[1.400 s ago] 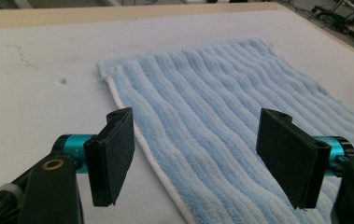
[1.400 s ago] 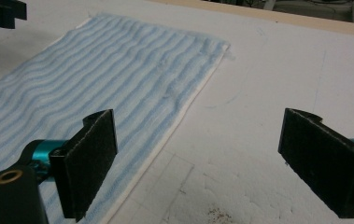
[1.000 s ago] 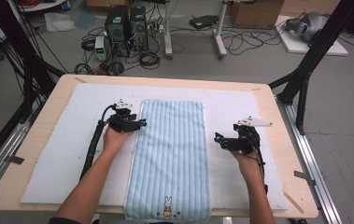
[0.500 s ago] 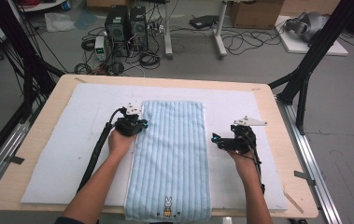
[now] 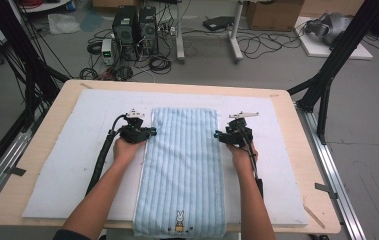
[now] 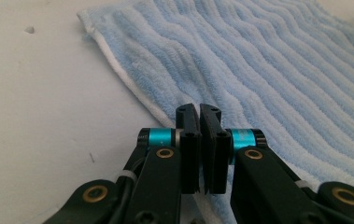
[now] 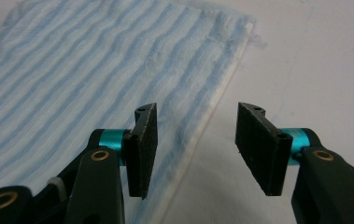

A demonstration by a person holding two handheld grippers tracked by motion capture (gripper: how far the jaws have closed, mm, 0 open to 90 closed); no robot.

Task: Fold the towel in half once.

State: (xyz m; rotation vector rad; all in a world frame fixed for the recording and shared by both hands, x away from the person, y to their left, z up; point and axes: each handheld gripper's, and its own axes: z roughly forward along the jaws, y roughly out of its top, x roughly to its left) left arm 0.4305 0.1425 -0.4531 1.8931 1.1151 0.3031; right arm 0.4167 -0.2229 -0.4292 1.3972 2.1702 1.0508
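A: What is surrounding the work area?

B: A grey floor is stretching behind the desk (image 5: 42, 150), with computer towers (image 5: 136, 27), loose cables (image 5: 272, 42) and a cardboard box (image 5: 272, 12) sitting on it, and black frame legs are standing at both sides. None of the boxes is showing its contents.

A: And what is lying on the desk?

B: A white mat (image 5: 57, 175) is covering most of the wooden top. A light blue striped towel (image 5: 184, 170) is lying flat along the middle of that mat, its near end hanging slightly over the desk edge, with a small rabbit emblem (image 5: 179, 220) showing there.

A: What is the left hand-held gripper (image 5: 149, 133) doing?

B: It is sitting at the towel's left long edge, toward the far end. In the left gripper view its jaws are pressed together on the towel's white-hemmed edge (image 6: 132, 88), pinching it.

A: And the right hand-held gripper (image 5: 219, 135)?

B: It is sitting at the towel's right long edge, opposite the left one. Its jaws have just been closing but are standing partly spread, straddling the right hem (image 7: 212, 112); the pads are not pressing the cloth.
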